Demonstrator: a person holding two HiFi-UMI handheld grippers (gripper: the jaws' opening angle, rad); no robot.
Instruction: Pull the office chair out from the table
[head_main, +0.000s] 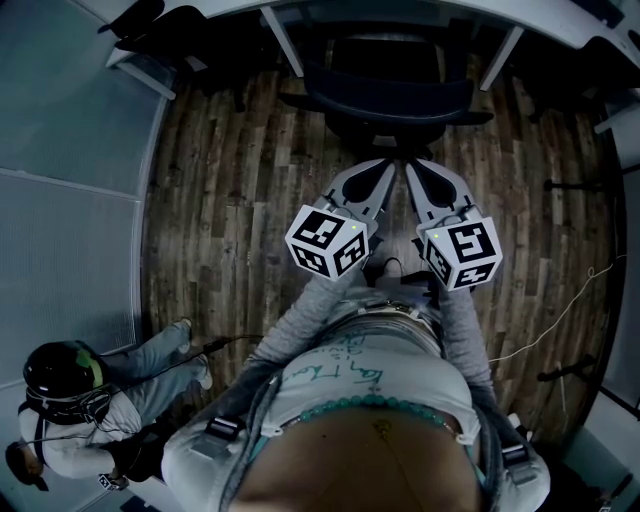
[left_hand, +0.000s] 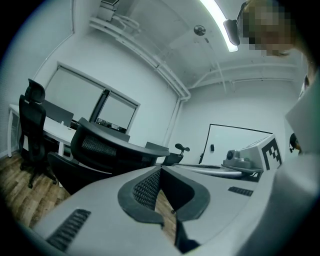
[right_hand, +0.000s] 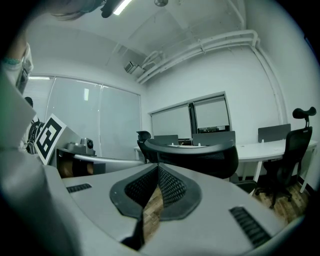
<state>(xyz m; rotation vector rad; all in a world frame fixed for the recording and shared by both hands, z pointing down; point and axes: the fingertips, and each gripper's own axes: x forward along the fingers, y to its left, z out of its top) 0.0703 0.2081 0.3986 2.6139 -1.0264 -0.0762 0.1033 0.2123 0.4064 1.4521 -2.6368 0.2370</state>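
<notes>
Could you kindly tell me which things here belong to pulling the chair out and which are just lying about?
For the job: office chair, table, left gripper and right gripper, both shut and empty.

Lying about: white cable on the floor, spare black chair, crouching person.

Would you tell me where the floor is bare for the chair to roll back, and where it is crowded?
Bare wood floor lies left of the office chair, up to the grey panel, and right of it, toward the cable. Crowded: behind the chair, where the left gripper and right gripper hover shut; a seated person lower left.
</notes>
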